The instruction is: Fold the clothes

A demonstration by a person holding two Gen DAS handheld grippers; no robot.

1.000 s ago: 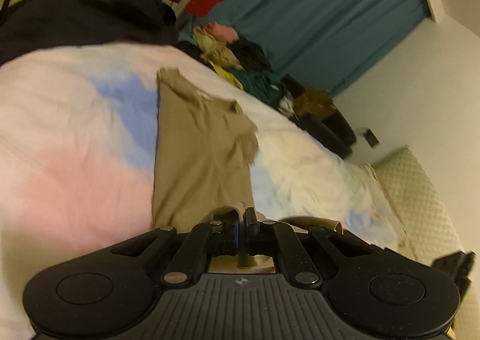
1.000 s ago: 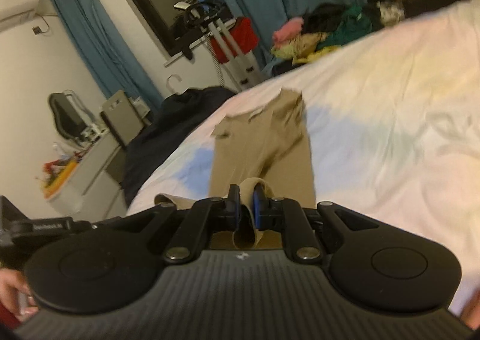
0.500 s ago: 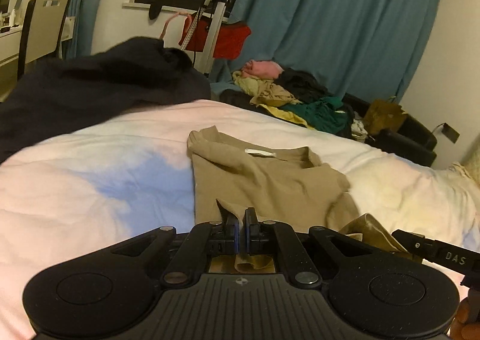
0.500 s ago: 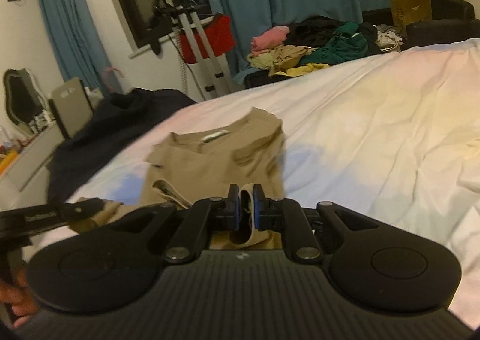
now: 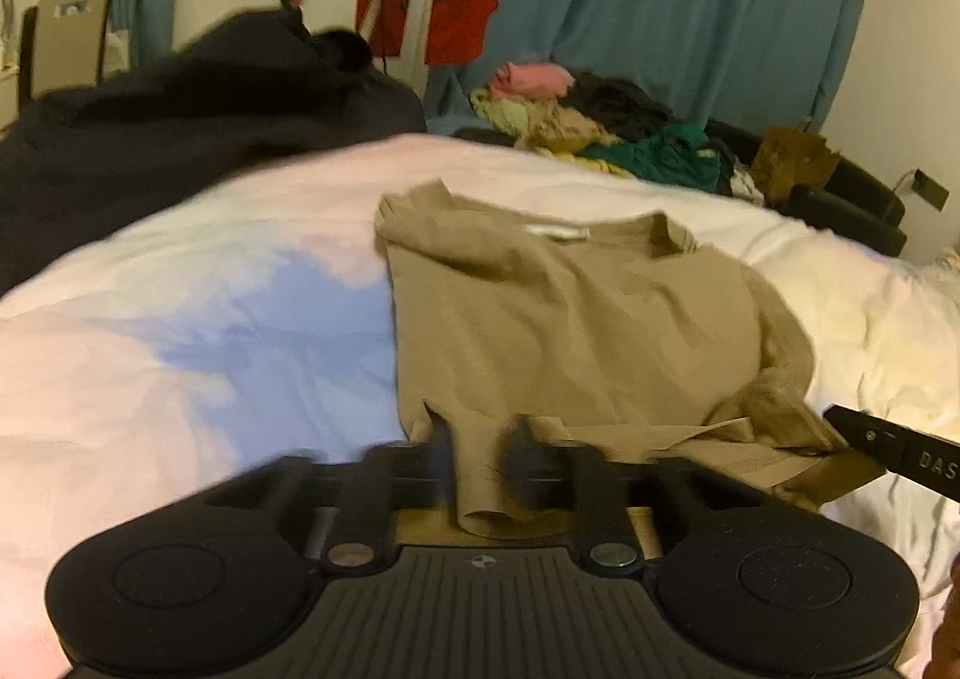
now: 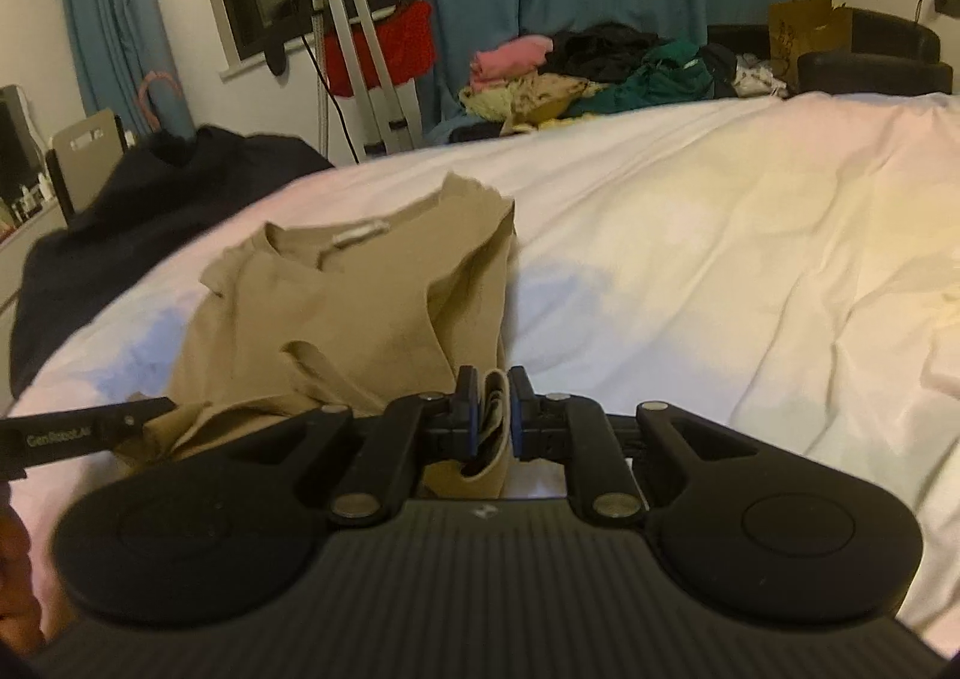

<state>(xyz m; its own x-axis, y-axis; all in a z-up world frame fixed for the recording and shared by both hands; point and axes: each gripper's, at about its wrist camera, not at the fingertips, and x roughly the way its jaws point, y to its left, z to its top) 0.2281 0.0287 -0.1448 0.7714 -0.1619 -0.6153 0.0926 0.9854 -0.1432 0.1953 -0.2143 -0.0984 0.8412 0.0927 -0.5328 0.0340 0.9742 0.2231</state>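
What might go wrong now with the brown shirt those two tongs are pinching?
1. The left tongs look blurred and partly parted around the tan shirt, so the hem could slip out.
2. The right tongs pinch only a small bunched bit, so pulling may crease the fold.
3. The shirt's right side is already rumpled, so the fold could end up lopsided.

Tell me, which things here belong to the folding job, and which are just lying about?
In use:
- tan T-shirt, hem pinched at two corners
- left hand-held gripper
- right hand-held gripper
- bed cover, the folding surface

Lying about:
- dark garment at the bed's far edge
- clothes heap by the curtains
- red bag
- brown paper bag
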